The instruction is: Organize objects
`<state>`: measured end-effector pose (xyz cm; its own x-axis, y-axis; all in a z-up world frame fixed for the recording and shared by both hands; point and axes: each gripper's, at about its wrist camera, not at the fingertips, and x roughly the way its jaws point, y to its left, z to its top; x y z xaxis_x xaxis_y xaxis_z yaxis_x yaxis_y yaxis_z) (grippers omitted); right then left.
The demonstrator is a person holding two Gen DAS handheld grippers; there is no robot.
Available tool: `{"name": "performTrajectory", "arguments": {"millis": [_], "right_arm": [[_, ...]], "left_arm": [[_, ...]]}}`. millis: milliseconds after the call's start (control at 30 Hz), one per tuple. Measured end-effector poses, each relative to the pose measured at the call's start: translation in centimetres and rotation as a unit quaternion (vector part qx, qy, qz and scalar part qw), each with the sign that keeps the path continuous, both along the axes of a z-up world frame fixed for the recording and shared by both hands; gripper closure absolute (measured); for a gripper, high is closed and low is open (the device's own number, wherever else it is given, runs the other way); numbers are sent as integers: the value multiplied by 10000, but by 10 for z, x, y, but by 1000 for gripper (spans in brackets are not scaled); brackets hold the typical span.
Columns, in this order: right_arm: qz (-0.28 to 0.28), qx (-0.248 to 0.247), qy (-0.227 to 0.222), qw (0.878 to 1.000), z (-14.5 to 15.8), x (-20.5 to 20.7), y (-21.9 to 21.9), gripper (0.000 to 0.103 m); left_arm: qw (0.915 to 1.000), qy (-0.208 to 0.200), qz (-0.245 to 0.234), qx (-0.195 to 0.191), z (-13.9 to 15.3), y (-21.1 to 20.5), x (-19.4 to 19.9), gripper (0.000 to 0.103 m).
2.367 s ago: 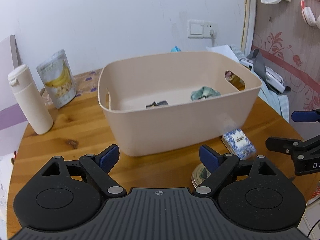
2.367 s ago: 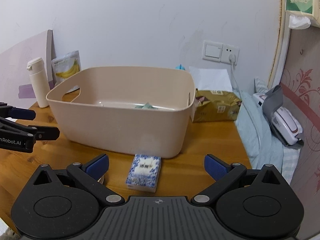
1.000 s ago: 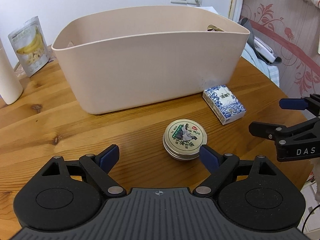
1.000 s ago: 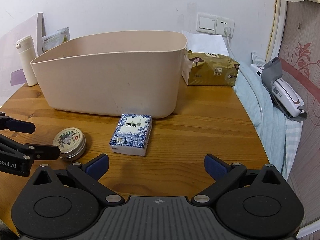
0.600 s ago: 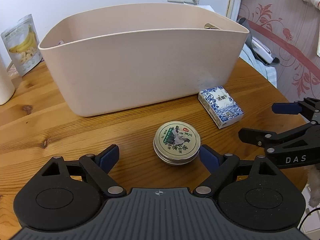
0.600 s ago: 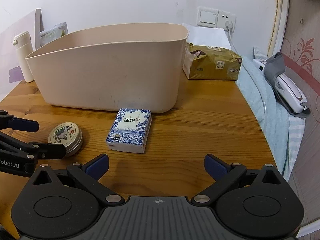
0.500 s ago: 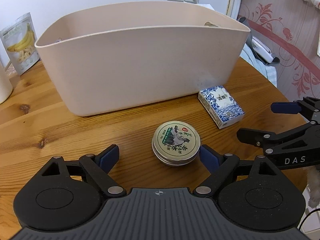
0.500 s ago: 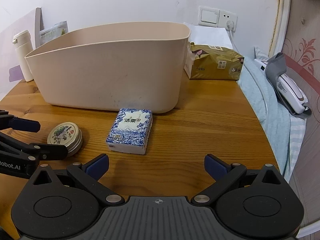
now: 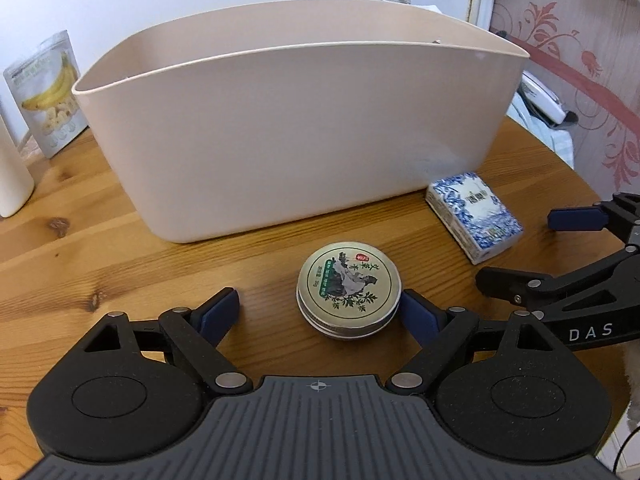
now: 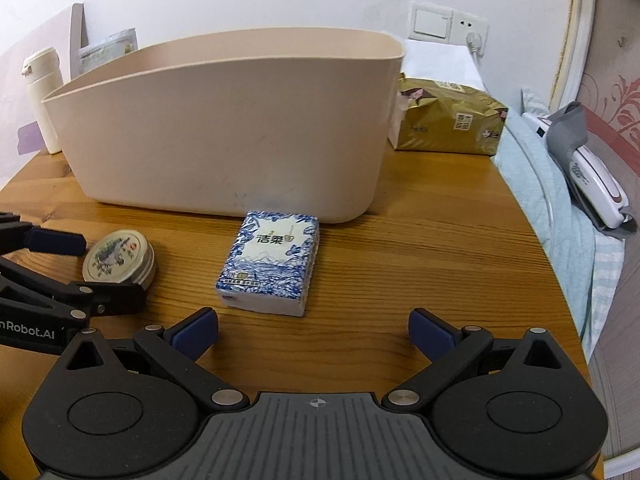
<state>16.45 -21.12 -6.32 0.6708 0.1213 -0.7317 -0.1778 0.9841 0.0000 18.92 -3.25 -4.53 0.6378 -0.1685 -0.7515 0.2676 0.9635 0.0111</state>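
A round metal tin point(image 9: 348, 289) with a green printed lid lies on the wooden table in front of the beige plastic bin point(image 9: 296, 136). My left gripper point(image 9: 320, 314) is open, low over the table, with the tin between its fingers and close to the right pad. A blue-and-white tissue pack point(image 10: 270, 262) lies to the tin's right, by the bin's wall point(image 10: 224, 132). My right gripper point(image 10: 314, 330) is open and empty just short of the pack. The tin point(image 10: 119, 256) and the pack point(image 9: 474, 216) show in both views.
A white bottle point(image 10: 44, 96) and a banana snack pouch point(image 9: 48, 92) stand at the left behind the bin. A gold package point(image 10: 448, 124) lies at the back right. The round table edge point(image 10: 560, 280) drops off to the right beside a bed with a white device point(image 10: 592, 176).
Both grippers have dropped from above the bin to table height and moved forward. The tin now lies between my left fingers, and the tissue pack is closer to my right gripper.
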Motion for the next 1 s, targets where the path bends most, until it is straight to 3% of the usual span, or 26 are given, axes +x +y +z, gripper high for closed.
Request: {"name": "performTrajectory", "arguments": {"millis": [367, 567, 767, 1000], "right_arm": [[-14, -38, -23, 10000, -2, 14, 13, 0], [-54, -18, -114, 9999, -4, 20, 15, 1], [-30, 4, -206, 9998, -2, 21, 19, 11], [-49, 64, -275, 9996, -1, 20, 18, 29]], "left_arm": [[9999, -85, 141, -19, -1, 11, 8, 19], [9998, -129, 161, -30, 0, 14, 9, 29], [9997, -159, 196, -41, 2, 14, 11, 47], [9997, -166, 193, -22, 5, 15, 8, 47]]}}
